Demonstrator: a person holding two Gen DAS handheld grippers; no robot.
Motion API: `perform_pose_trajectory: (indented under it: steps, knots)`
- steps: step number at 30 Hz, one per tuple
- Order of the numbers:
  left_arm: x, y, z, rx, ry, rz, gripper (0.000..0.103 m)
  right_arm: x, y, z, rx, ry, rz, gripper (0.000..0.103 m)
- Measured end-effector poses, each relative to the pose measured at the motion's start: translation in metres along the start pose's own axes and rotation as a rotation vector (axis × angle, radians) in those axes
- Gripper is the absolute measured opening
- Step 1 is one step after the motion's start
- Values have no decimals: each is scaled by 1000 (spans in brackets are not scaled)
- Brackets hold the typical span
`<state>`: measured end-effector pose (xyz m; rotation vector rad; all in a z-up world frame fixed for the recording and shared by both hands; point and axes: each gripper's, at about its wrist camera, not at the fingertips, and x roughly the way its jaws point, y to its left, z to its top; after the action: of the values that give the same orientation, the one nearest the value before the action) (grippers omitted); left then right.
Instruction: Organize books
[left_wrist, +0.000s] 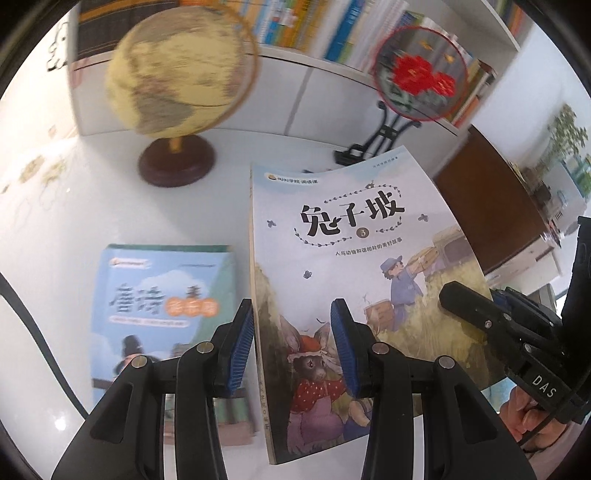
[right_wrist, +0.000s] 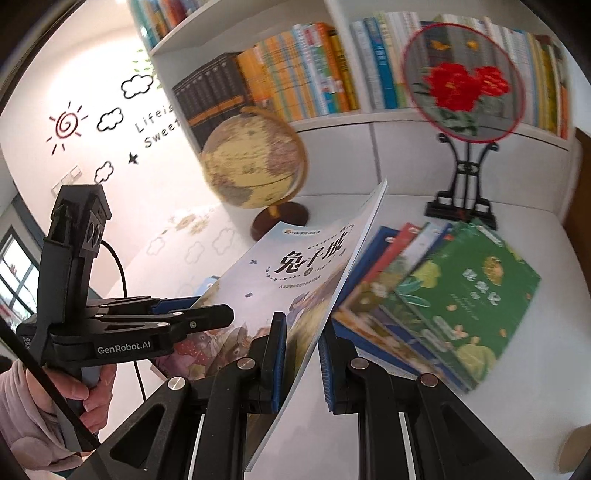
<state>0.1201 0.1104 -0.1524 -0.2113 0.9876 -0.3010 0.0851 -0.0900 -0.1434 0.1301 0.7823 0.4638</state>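
Together, the left gripper (left_wrist: 291, 343) and the right gripper (right_wrist: 301, 362) each clenched an edge of the rabbit book (left_wrist: 354, 258), held tilted above the white table (left_wrist: 74, 221). Left of it lay a blue book (left_wrist: 159, 295); to the right, a fanned pile of books (right_wrist: 443, 295). Farther off stood a globe (left_wrist: 177, 74), a round fan (right_wrist: 461, 81) and a bookshelf (right_wrist: 314, 74).

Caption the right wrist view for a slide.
Both claws, right and left, lift the rabbit storybook above a fanned book pile.

white bookshelf (right_wrist: 369, 118), decorated wall (right_wrist: 110, 122)
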Motion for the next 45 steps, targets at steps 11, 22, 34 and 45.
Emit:
perform_pose_trajectory:
  steps: [11,22,34,45]
  knots:
    - [-22,70,-12,-86,-8,59,37,51,66,2,-36,77,32,17]
    - [-23,126,-42,-203,30,86,37,93,117,-9,-76,151,43,17]
    - [2,154,-59,-265,79,79,38,132,125,-27,-40,226,17,17]
    - [15,165,-65,-318,139,148,52,164,110,-46,104,420,29,28]
